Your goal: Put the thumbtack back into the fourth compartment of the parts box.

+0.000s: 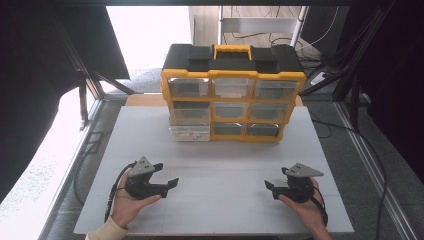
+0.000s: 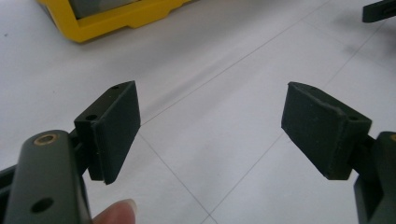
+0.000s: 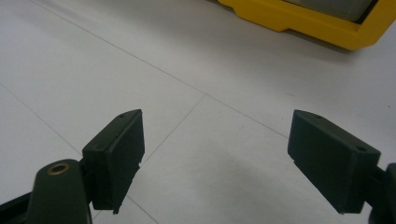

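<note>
A yellow and black drawer organizer (image 1: 233,92) with clear drawers stands at the back middle of the white table (image 1: 220,160). Its bottom left drawer (image 1: 190,132) sticks out a little. My left gripper (image 1: 166,176) rests low over the table's front left, held in a hand, open with nothing between its pads (image 2: 210,126). My right gripper (image 1: 272,189) sits at the front right, also open and empty (image 3: 215,149). Both point inward toward the table's middle. The organizer's yellow base (image 2: 121,18) shows at the upper left of the left gripper view and at the upper right (image 3: 317,23) of the right gripper view.
Bare white table lies between the two grippers and the organizer. A jaw tip of the right gripper (image 2: 380,10) shows far off in the left gripper view. Cables trail from both grippers, and more cables lie on the floor right of the table (image 1: 370,150).
</note>
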